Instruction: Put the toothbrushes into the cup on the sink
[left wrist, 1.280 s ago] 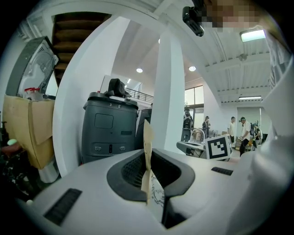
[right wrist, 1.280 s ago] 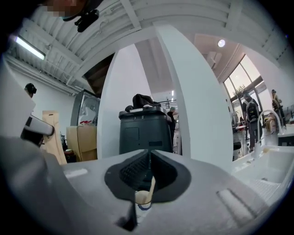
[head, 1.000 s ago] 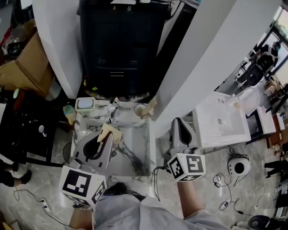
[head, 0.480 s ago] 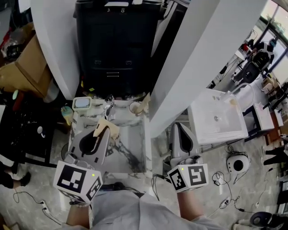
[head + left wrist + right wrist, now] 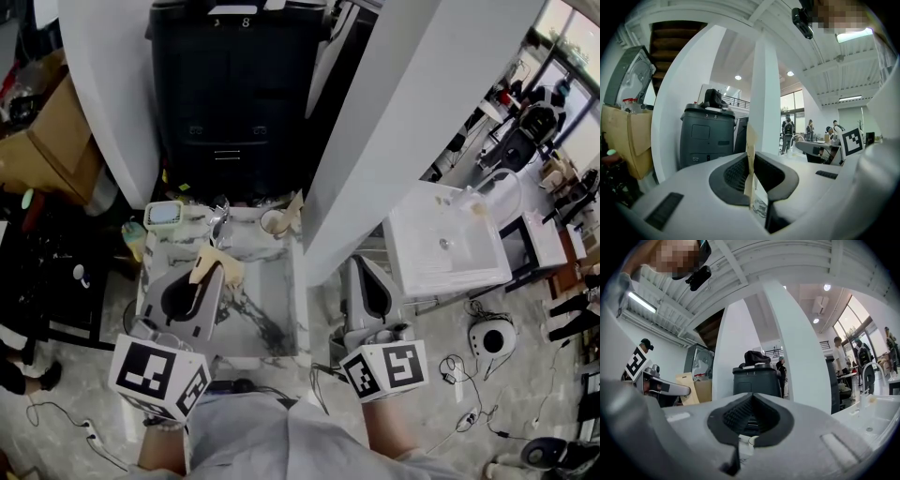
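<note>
My left gripper (image 5: 208,274) hangs over the marble sink (image 5: 272,309), shut on a flat tan packet (image 5: 214,263) that sticks out past its tips. Seen from the left gripper view, the tan packet (image 5: 750,161) stands edge-on and upright, pinched between the jaws. A pale cup (image 5: 273,223) stands at the sink's back edge with a tan piece (image 5: 293,208) leaning out of it; what that piece is I cannot tell. My right gripper (image 5: 360,267) is to the right of the sink, beyond its edge, shut with nothing in it. Its dark pads (image 5: 740,414) meet.
A faucet (image 5: 217,221) and a green-rimmed box (image 5: 164,215) sit at the sink's back left. A black bin (image 5: 234,103) stands behind, between two white columns (image 5: 375,141). A white basin (image 5: 450,248) is at the right. Cables lie on the floor.
Both grippers have drawn back a little toward me, the right one more. The left still pinches the tan packet, and the right stays shut.
</note>
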Action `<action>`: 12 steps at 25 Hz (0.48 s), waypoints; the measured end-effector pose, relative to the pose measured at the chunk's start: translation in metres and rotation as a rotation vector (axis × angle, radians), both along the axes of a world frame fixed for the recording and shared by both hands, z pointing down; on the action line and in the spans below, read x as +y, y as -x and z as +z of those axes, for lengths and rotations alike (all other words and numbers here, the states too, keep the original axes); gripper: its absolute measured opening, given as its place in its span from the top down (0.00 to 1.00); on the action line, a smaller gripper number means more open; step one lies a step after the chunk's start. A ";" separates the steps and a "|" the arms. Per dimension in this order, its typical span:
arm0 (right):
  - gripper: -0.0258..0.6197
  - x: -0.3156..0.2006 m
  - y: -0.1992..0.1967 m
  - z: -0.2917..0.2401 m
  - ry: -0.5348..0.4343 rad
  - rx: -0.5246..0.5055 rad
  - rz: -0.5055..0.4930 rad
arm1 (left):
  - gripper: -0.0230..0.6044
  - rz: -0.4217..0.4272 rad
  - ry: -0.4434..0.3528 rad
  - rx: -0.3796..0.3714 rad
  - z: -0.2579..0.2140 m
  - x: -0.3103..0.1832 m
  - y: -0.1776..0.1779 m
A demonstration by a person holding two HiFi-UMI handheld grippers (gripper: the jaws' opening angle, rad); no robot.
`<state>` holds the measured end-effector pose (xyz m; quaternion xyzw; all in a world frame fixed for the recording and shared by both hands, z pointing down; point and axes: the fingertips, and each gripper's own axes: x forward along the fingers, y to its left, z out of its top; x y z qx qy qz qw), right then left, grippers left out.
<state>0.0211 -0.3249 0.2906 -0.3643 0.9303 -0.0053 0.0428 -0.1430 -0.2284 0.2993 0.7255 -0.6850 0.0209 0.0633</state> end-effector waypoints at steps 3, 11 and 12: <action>0.96 0.002 -0.001 0.002 0.007 0.002 -0.010 | 0.91 0.005 -0.002 0.003 0.001 -0.002 -0.003; 0.96 0.003 -0.009 0.005 0.019 0.010 0.002 | 0.91 0.028 -0.007 0.007 0.001 -0.013 -0.010; 0.96 0.003 -0.011 0.005 0.019 0.012 0.007 | 0.91 0.034 -0.009 0.008 0.001 -0.015 -0.010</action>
